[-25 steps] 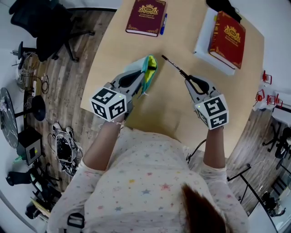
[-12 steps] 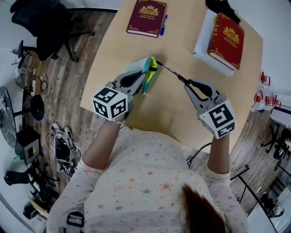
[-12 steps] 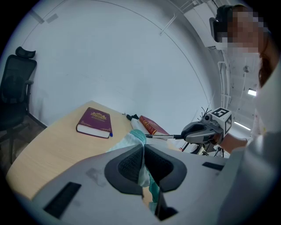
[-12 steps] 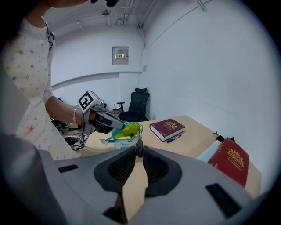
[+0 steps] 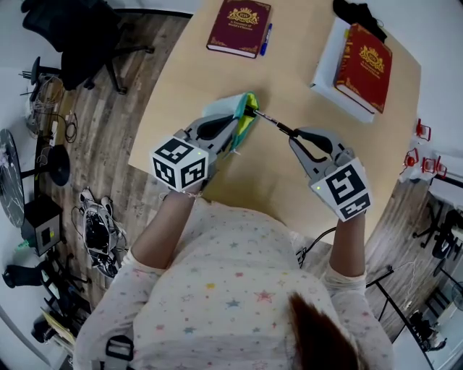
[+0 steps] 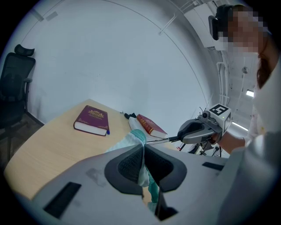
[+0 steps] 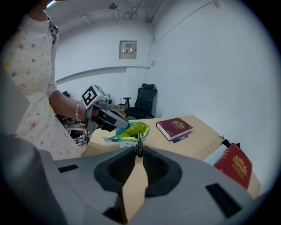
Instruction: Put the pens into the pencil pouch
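Note:
A teal pencil pouch with a yellow lining is held up over the table, its mouth open toward the right. My left gripper is shut on the pouch's edge. My right gripper is shut on a thin black pen, and the pen's tip is at the pouch mouth. In the right gripper view the pen points straight at the yellow opening. A blue pen lies beside the dark red book at the far side.
A second red book rests on a white pad at the table's far right, with a black object behind it. A black office chair and cables stand on the wooden floor to the left. The table edge runs near my left hand.
My right gripper has carried the black pen leftward until its tip reached the pouch mouth. The left gripper with the pouch has shifted only slightly.

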`<state>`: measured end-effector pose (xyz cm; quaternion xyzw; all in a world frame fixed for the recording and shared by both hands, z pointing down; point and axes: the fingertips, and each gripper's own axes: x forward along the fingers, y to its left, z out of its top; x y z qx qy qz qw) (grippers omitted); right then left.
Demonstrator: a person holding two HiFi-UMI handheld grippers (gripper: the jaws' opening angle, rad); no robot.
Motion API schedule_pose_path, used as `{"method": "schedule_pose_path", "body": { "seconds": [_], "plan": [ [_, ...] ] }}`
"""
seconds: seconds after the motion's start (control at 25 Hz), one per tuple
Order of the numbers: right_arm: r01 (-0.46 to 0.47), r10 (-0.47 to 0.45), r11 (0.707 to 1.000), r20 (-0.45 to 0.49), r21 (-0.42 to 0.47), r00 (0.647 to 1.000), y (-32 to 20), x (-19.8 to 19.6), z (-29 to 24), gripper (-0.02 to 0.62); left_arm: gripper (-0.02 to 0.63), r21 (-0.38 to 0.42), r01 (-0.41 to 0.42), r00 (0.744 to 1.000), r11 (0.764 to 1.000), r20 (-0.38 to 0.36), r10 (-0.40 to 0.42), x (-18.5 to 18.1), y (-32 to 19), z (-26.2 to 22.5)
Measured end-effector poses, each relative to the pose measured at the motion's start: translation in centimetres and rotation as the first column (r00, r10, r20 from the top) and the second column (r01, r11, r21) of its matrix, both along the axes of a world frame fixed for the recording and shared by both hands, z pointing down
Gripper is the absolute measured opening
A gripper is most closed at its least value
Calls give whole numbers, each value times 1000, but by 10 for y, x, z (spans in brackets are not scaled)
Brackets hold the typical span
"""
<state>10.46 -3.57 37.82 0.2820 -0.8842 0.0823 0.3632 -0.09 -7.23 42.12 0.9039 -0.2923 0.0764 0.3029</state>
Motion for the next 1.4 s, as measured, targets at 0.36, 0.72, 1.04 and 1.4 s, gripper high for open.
{"method": "schedule_pose_path", "body": {
  "seconds": [0.36, 0.72, 1.04, 1.4],
  "plan": [
    [51, -52, 998, -33, -29, 998, 0, -11, 10, 55, 20, -10, -31, 1000, 999, -6, 31, 11, 13, 3],
    [70, -72, 996, -37, -59, 997, -10, -24, 22, 55, 20, -17, -54, 998, 998, -11, 54, 15, 19, 3],
    [76, -78, 994, -31, -84, 996, -19, -35, 33, 55, 20, -22, -64, 998, 998, -15, 64, 16, 22, 4],
    [90, -93, 990, -18, -111, 996, -24, -50, 40, 55, 20, -22, -69, 998, 997, -17, 68, 15, 24, 4]
  ]
}}
